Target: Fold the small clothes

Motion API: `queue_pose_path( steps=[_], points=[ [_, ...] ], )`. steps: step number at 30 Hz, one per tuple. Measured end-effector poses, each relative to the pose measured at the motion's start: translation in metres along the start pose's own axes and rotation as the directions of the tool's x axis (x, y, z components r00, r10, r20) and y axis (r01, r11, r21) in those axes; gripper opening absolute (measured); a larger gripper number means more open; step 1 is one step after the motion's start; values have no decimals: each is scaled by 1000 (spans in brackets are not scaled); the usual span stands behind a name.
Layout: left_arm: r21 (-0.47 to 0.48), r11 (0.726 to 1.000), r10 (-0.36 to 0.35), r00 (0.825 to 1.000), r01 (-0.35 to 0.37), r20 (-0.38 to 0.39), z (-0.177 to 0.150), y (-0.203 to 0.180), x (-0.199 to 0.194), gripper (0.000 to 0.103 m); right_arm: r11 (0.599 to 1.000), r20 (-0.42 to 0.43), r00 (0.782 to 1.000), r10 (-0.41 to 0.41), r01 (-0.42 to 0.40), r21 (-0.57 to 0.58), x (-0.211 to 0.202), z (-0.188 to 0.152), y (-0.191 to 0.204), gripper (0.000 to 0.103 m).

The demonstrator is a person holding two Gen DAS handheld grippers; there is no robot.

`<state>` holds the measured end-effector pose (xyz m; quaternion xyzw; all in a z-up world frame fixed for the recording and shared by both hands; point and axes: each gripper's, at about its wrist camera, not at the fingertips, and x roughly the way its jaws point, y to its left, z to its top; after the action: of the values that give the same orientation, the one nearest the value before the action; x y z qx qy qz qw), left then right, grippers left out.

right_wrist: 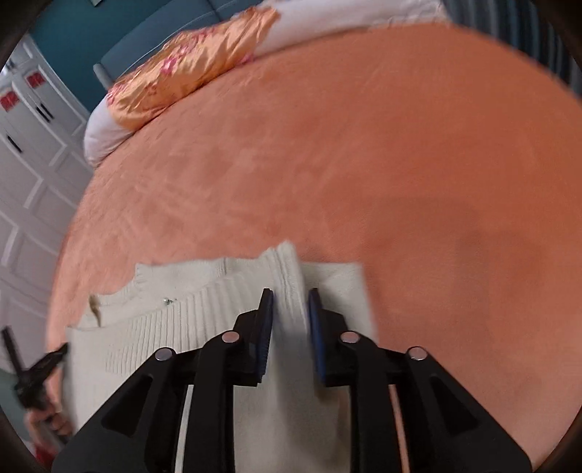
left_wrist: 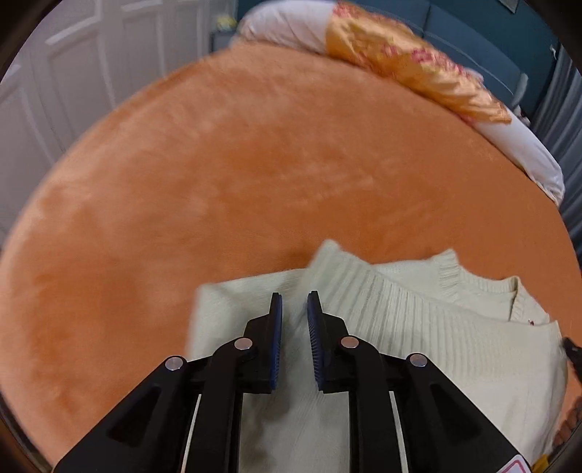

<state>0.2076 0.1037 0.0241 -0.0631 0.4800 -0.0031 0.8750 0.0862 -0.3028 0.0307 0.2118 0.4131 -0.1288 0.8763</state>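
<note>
Cream knitted sweater (left_wrist: pixel 418 327) with ribbed cuffs and collar lies flat on a bed covered by a plush orange blanket (left_wrist: pixel 236 163), at the near edge of both views. A ribbed sleeve is folded across its body, the cuff end pointing away from the cameras toward the middle of the bed.

In the left wrist view, the left tool (left_wrist: pixel 294 302) hovers over the sweater's left part, its black jaws with blue pads set a narrow gap apart with nothing between them; only knit fabric shows beyond the gap. Whether the pads touch the cloth cannot be told. The sweater's collar (left_wrist: pixel 509 302) sits to the right of this tool, and a dark tip of the other tool shows at the far right edge.

In the right wrist view, the right tool (right_wrist: pixel 291 298) stands over the sweater (right_wrist: pixel 163 320) near the folded sleeve's ribbed cuff (right_wrist: pixel 283 265), jaws likewise parted narrowly and gripping nothing. The picture is blurred here. At the lower left edge a hand (right_wrist: pixel 47 411) holds the left tool's black handle.

Beyond the sweater, at the bed's far end, a shiny orange pillow with pink flowers (left_wrist: pixel 407 69) rests on a white pillow (left_wrist: pixel 291 25). White panelled wardrobe doors (right_wrist: pixel 32 174) stand beside the bed, and a teal wall (right_wrist: pixel 91 32) rises behind the pillows.
</note>
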Motion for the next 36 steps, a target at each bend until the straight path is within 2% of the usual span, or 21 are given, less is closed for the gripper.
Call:
queue_pose_path(
  steps=[2, 4, 6, 7, 9, 11, 13, 15, 17, 19, 20, 24, 26, 28, 29, 33, 36],
  points=[
    [1, 1000, 26, 997, -26, 70, -13, -3, -35, 13, 997, 22, 997, 69, -68, -45, -20, -9, 19, 21],
    [27, 999, -36, 995, 33, 98, -30, -17, -61, 13, 979, -17, 986, 164, -165, -117, -34, -31, 54, 21],
    [71, 992, -113, 992, 109, 57, -54, -40, -72, 13, 945, -98, 964, 247, -262, -197, -36, -62, 96, 21],
    [89, 987, -137, 990, 134, 24, -67, -51, -72, 13, 918, -157, 944, 291, -321, -231, -35, -82, 119, 21],
    [121, 982, -141, 989, 146, -52, -94, -69, -61, 13, 883, -228, 921, 317, -374, -284, -31, -114, 151, 21],
    [153, 984, -84, 993, 96, -84, -116, -73, -49, 14, 870, -243, 933, 265, -340, -358, -27, -142, 168, 21],
    [176, 981, -71, 996, 81, -58, -125, -68, -49, 16, 866, -233, 940, 251, -325, -380, -29, -150, 161, 18],
    [196, 979, -53, 997, 62, -52, -126, -62, -54, 16, 880, -251, 933, 258, -334, -337, -30, -149, 141, 17],
    [184, 981, -45, 998, 54, -53, -127, -50, -57, 16, 913, -258, 945, 203, -278, -298, -29, -152, 112, 15],
    [164, 985, -52, 997, 60, -57, -129, -39, -61, 16, 932, -263, 947, 185, -254, -260, -38, -157, 78, 9],
    [150, 986, -59, 997, 67, -59, -134, -34, -62, 16, 937, -263, 944, 202, -264, -227, -42, -159, 65, 4],
    [145, 988, -37, 997, 47, -68, -152, -22, -67, 16, 968, -270, 943, 196, -231, -103, -57, -168, 19, 1],
    [162, 986, -24, 998, 32, -51, -160, -21, -70, 16, 973, -270, 945, 183, -213, -84, -59, -167, 25, 1],
    [176, 984, -7, 999, 15, -42, -163, -24, -72, 16, 976, -261, 955, 144, -181, -124, -62, -167, 38, 2],
    [172, 985, -6, 999, 13, -40, -163, -24, -73, 16, 972, -258, 956, 140, -183, -150, -65, -167, 49, 8],
    [139, 990, -32, 999, 37, -38, -166, -17, -74, 16, 943, -271, 941, 201, -261, -206, -74, -164, 90, 8],
    [135, 990, -42, 999, 46, -32, -167, -16, -75, 16, 923, -270, 940, 209, -281, -264, -73, -156, 126, 8]
  ],
)
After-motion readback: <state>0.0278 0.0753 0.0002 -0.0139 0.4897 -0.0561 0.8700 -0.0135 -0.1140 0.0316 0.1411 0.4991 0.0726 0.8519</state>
